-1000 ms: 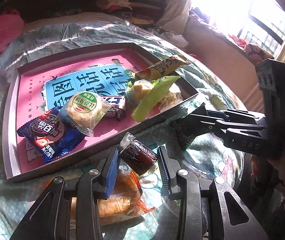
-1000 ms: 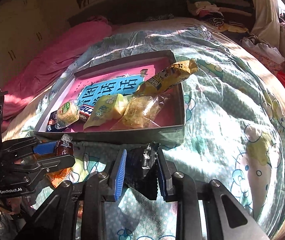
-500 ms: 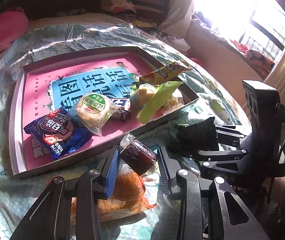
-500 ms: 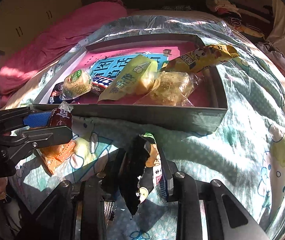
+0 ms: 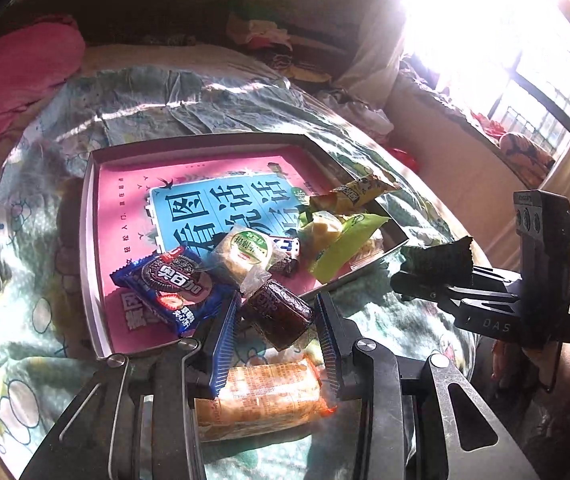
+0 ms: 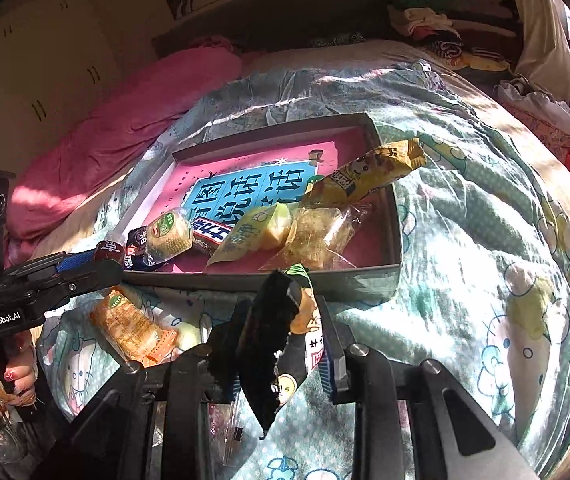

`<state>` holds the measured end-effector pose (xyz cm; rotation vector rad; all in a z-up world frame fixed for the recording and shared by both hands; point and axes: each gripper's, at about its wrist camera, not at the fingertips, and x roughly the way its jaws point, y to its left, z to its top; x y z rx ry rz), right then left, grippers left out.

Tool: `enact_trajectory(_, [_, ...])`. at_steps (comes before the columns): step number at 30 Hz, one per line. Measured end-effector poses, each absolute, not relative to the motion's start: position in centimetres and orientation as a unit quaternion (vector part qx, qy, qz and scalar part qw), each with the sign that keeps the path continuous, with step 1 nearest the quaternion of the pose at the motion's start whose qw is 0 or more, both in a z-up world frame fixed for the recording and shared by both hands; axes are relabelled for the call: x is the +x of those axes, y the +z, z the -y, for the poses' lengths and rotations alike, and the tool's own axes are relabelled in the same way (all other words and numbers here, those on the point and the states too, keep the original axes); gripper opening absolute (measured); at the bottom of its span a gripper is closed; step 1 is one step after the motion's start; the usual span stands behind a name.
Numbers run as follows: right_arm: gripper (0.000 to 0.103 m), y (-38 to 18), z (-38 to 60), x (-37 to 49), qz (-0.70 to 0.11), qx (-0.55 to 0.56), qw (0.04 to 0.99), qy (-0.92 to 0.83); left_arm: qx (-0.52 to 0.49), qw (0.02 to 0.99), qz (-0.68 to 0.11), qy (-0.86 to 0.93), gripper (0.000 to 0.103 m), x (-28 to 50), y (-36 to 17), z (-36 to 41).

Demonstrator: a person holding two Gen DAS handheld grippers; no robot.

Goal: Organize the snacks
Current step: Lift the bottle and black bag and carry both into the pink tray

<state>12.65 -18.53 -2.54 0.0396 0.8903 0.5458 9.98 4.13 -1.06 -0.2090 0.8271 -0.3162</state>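
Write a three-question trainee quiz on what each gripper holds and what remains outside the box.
1. True or false: the left gripper holds a dark brown wrapped sweet.
2. What does the right gripper grip?
A. black crinkled snack packet
B. a green bottle
3. Fill in: the orange clear-wrapped biscuit pack lies on the ____, outside the shallow pink-floored cardboard box.

Key: 1 true; 2 A; 3 patterned bedspread.

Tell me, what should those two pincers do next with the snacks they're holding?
Probably carry both forward over the tray and let go. The left gripper grips a dark red candy near its front rim; the right gripper holds a black snack packet short of it.
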Motion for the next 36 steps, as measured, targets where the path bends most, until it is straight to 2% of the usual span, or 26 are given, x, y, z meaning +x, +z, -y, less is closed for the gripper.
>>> enact_trajectory(15, [0.030,-0.4,18.8,14.3,-0.395,0.040,0.885,0.242,-0.106,0.913,-0.389,-0.066,0.039,10.5,-1.0,-9.2])
enact_trajectory(36, [0.030,0.7,17.9,17.9,-0.379,0.059,0.892,0.239,-0.081,0.902,-0.423,-0.042,0.039,11.6,-3.4,-8.6])
